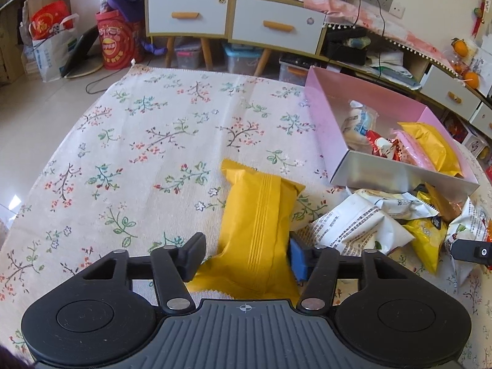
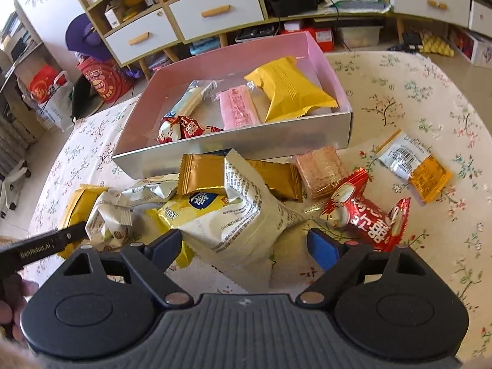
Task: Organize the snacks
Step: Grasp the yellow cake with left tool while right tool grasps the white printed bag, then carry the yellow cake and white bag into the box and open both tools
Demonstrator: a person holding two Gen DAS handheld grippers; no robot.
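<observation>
Meanwhile, on a round table under a cream floral-print cloth [image 1: 138, 141], the left gripper [image 1: 243, 258] straddles a plump yellow foil snack packet [image 1: 255, 224] that lies flat at the frame's six o'clock. Its blue pad sits against the packet's right edge, while the black finger on the other side stands just beside the wrapper; whether both pads press cannot be told.

At two o'clock in that view rests a shallow pink cardboard box with a silver outer wall [image 1: 326, 123], already holding several wrapped snacks.

Seen from the right wrist, the right gripper [image 2: 243, 246] has its jaws wide, set either side of a crumpled white printed snack bag [image 2: 246, 215] without clamping it. Around that bag lies a loose heap: gold-brown foil wafer packets [image 2: 200, 175], a red-and-white foil candy wrapper [image 2: 366, 215] at three o'clock, and a clear pack of brown crackers [image 2: 323, 172]. The box stands at twelve o'clock behind the heap, with a second yellow packet [image 2: 292, 89] inside.
</observation>
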